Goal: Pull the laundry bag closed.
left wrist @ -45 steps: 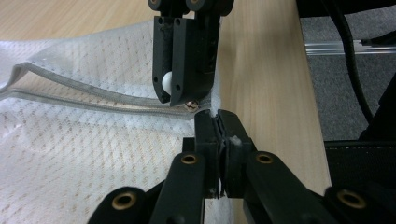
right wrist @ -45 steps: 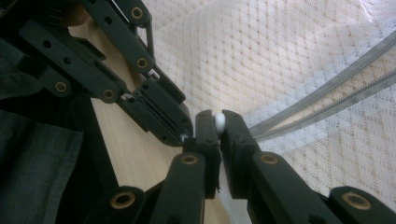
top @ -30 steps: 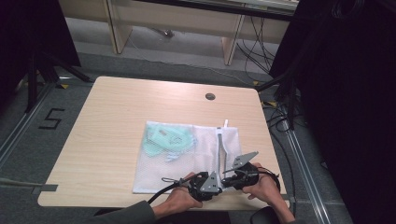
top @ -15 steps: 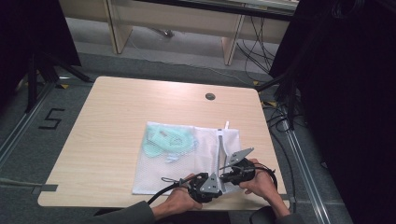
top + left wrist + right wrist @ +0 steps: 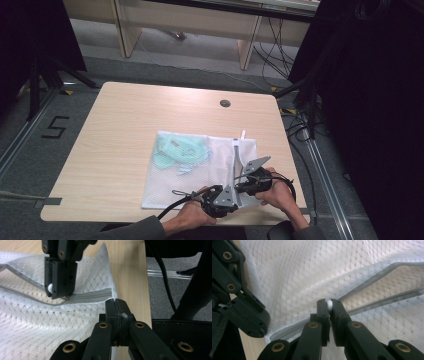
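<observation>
A white mesh zip bag (image 5: 200,172) lies flat on the table with a teal garment (image 5: 175,150) inside. My left gripper (image 5: 116,302) is shut on the bag's corner edge just past the end of the grey zipper (image 5: 87,296). My right gripper (image 5: 329,303) is shut on the small white zipper pull (image 5: 329,305). Beyond the pull the two zipper sides (image 5: 384,282) spread apart; between the pull and the corner the zipper is closed. In the high view both grippers, left (image 5: 226,196) and right (image 5: 241,186), sit close together at the bag's near right corner.
The wooden table (image 5: 125,130) has a round cable hole (image 5: 225,103) at the back right. Its right edge (image 5: 147,290) is close beside the left gripper, with grey floor and cables beyond. The near edge lies right under both hands.
The right gripper has shifted slightly left, toward the left gripper, with the zipper pull in it. The left gripper and the bag's corner have stayed put.
</observation>
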Available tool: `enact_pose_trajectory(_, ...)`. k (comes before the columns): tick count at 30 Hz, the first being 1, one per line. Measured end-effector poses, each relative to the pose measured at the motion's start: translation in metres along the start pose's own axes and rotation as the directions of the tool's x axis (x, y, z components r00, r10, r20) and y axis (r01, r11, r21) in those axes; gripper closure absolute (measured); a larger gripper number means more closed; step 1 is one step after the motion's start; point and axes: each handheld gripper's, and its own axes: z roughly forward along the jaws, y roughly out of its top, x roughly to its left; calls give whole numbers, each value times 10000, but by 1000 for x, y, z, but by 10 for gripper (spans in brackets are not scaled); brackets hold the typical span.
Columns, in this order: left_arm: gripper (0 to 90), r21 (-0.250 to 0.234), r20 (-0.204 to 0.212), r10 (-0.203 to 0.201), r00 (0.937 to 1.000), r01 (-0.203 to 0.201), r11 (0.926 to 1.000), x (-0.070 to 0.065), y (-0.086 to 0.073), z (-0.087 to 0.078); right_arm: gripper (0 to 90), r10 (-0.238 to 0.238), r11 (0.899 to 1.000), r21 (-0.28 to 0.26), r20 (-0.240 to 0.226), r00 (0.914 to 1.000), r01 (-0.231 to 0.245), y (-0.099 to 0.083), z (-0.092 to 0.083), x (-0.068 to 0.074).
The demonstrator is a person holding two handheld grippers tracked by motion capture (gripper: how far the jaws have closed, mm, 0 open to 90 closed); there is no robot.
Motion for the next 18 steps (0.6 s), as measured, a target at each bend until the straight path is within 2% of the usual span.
enact_pose_trajectory(1, 896, -4, -27, 18, 10000, -18, 10000, 0, 0, 0, 864, -34, 10000, -12, 49, 10000, 34, 0, 0, -1)
enact_pose_trajectory(2, 896, -36, -23, -6, 10000, 6, 10000, 0, 0, 0, 864, -356, 9993, -132, 97, 9993, 357, 1, 0, -3)
enact_pose_trajectory(3, 896, -34, -2, -18, 10000, 18, 10000, 0, 1, -1, 864, -28, 9999, -99, 39, 10000, 28, 0, 0, -2)
enact_pose_trajectory(6, 896, -40, -43, 100, 9999, -100, 9999, 1, 0, -1, 864, -21, 10000, -2, 52, 10000, 21, 2, -1, -3)
enact_pose_trajectory(7, 896, -4, -26, 6, 10000, -6, 10000, 0, 0, -1, 864, -200, 9998, -90, 134, 9997, 201, 3, 0, -5)
enact_pose_trajectory(9, 896, -29, 16, 53, 10000, -53, 10000, -2, 0, -1, 863, -41, 10000, -22, 276, 9996, 42, 3, 0, -5)
enact_pose_trajectory(10, 897, -22, 9, 257, 9997, -257, 9997, -1, 0, -2, 864, -62, 10000, -26, 252, 9997, 63, 4, 1, -6)
enact_pose_trajectory(11, 896, -42, 5, 47, 10000, -47, 10000, -2, -1, -2, 864, -48, 10000, -53, 283, 9996, 50, 4, 1, -6)
enact_pose_trajectory(12, 896, -3, 5, 67, 10000, -67, 10000, -1, -1, -2, 864, -26, 10000, 38, 300, 9995, 25, 5, 1, -7)
enact_pose_trajectory(13, 896, -7, 16, 20, 10000, -20, 10000, -1, -2, -2, 864, -345, 9993, -161, 319, 9989, 350, 6, 3, -9)
enact_pose_trajectory(16, 896, -10, 90, -36, 10000, 36, 10000, -1, -1, -2, 864, -114, 9998, -126, 448, 9989, 120, 7, 3, -11)
enact_pose_trajectory(18, 896, 12, 70, -75, 9999, 75, 10000, 0, -1, -3, 863, -99, 9999, -25, 367, 9993, 100, 8, 2, -13)
